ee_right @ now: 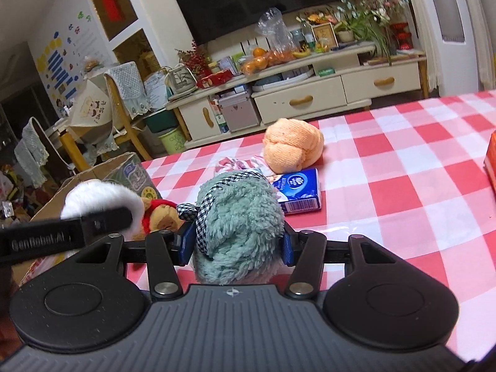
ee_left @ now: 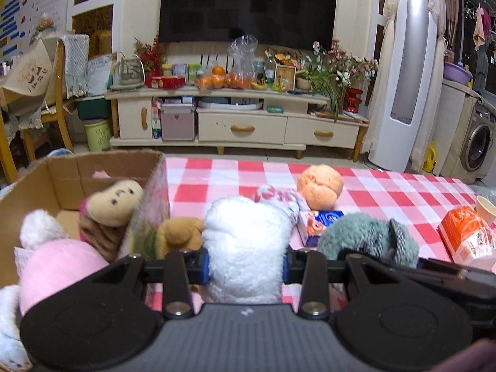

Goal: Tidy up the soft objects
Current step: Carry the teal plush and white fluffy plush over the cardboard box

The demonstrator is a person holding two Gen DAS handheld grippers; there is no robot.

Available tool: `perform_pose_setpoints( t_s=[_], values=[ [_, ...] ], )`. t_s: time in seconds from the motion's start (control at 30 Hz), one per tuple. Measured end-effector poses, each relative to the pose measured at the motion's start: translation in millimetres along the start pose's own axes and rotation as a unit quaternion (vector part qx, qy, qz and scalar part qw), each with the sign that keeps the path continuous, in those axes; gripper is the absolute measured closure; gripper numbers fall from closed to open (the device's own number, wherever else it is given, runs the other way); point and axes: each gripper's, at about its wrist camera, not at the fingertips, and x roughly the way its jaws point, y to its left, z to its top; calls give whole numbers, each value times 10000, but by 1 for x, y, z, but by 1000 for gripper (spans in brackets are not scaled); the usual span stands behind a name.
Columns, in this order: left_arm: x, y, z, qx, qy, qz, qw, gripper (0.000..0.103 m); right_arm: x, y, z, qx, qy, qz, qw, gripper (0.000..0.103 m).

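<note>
I have the left gripper clamped partway shut on the white plush and the right gripper likewise on the grey-green plush, both held clear of the checked table so they can go into the cardboard box at ten o'clock, where other toys already sit.

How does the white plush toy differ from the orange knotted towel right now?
The white plush toy is fluffy and clamped in the left gripper; the orange knotted towel is smoother, ball-shaped and rests untouched on the checked tablecloth. The toy sits near the cardboard box; the towel lies farther away. Both are soft.
</note>
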Motion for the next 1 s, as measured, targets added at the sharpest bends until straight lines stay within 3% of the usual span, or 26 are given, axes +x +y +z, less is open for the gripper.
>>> perform_pose_setpoints(
  t_s=[1.0],
  values=[
    [-64, 72, 27, -338, -807, 721, 9936, 66, -12, 35, 8, -954, -193, 385, 9945, 38]
  ],
)
